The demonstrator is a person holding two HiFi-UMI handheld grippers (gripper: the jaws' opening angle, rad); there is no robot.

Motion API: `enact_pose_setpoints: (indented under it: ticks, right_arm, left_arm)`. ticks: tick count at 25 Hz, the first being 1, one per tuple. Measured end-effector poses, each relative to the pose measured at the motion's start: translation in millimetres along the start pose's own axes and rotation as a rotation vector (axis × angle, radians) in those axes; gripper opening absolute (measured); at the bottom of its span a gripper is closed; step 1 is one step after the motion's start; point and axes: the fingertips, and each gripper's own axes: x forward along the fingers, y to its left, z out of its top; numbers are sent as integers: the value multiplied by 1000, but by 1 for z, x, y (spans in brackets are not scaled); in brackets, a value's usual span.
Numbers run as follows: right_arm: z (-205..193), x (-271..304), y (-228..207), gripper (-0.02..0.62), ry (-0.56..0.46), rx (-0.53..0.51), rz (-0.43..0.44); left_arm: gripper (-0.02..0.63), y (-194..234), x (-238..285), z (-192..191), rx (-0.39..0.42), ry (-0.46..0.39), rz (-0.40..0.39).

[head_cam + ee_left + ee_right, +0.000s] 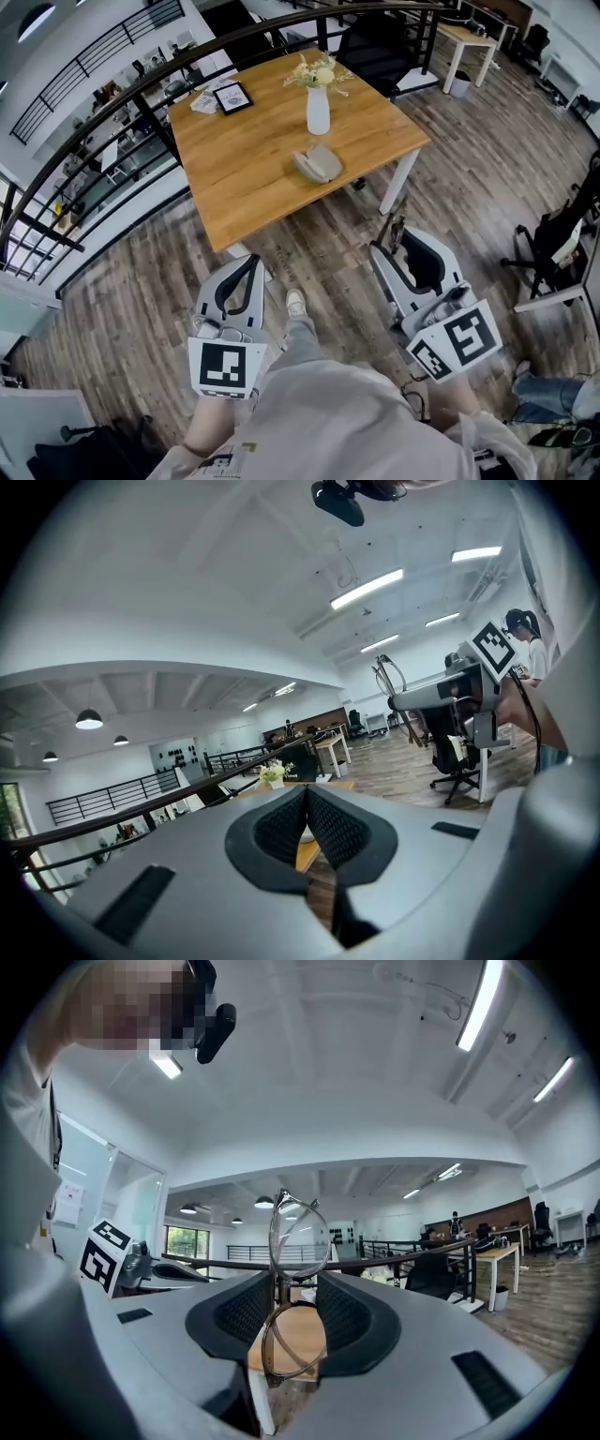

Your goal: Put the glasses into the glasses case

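Right gripper [410, 253] has the glasses [296, 1283] clamped around the bridge, one lens above the other. Left gripper [246, 270] is closed on nothing. The frame looks thin, light and scratch-prone, so a gentle bridge hold seems right. The glasses case [317, 164] sits just in front of the vase [318, 111] on a wooden table [234, 178], with a railing [112, 103] behind the vase.

A square light-wood tabletop [253, 159] on white legs stands on the grey-brown plank floor [319, 248]. A white ceramic vase [318, 112] of pale flowers stands near its middle; a black-framed picture [232, 97] lies near the far edge.
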Motion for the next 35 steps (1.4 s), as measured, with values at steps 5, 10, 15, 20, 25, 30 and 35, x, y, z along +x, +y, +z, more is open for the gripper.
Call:
enact_pose_setpoints:
  ticks: [5,10,15,20,25,30,35]
  right_arm:
    - [-3,78,-26,175,34,18,-16]
    - [-2,161,-53,175,65,20,-42]
    - [7,237,-74,175,82,30,-57]
    - [6,306,-92,175,85,27,-60]
    - [-3,358,-103,175,90,28,-56]
    - [-8,384,-111,175,99,31,-71]
    - [-12,392,-117,175,125,23,-83]
  left_arm:
    - [17,53,64,-2,1,-1,-40]
    - [17,118,131,-6,-6,1,-77]
    - [17,180,186,-2,-77,4,-97]
    - [17,229,233,-13,-70,12,-97]
    - [17,264,267,-28,-74,23,-97]
    - [17,281,283,-28,-102,-7,-121]
    - [17,286,293,-24,-99,-24,-126]
